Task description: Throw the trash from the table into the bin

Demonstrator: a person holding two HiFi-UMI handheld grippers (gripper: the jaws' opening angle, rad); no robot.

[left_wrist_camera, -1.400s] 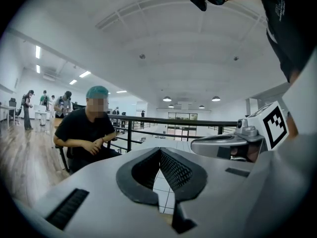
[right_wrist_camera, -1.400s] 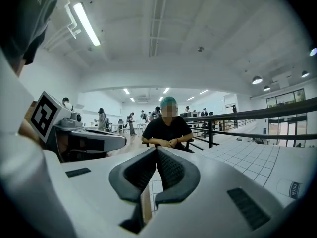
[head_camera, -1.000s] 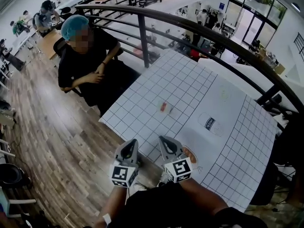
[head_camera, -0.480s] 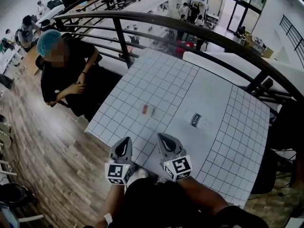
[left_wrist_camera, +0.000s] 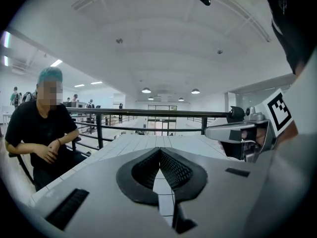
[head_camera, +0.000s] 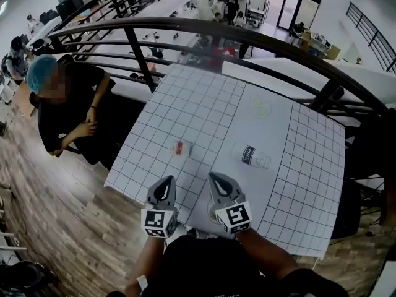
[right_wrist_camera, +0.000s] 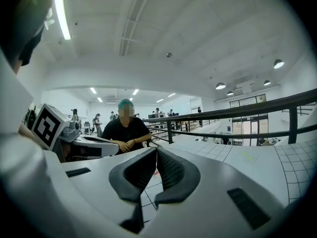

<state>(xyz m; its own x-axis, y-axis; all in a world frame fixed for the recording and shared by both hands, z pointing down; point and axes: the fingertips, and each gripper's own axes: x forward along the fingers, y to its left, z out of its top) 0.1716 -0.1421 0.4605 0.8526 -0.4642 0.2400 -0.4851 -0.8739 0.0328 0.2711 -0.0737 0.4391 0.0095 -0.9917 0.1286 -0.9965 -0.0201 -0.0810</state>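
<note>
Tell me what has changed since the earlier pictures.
Only the view swung: the table, red packet and bottle drifted left in the head view but kept their places among themselves. The left gripper and right gripper stayed shut and empty at the near edge. Nothing was picked up or released.

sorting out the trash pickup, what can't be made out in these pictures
Bin: in no view.
Small red-and-white item: head view, too small to identify.
Pale yellowish mark: head view, too faint to identify.
Bottle label: head view, print too small.
</note>
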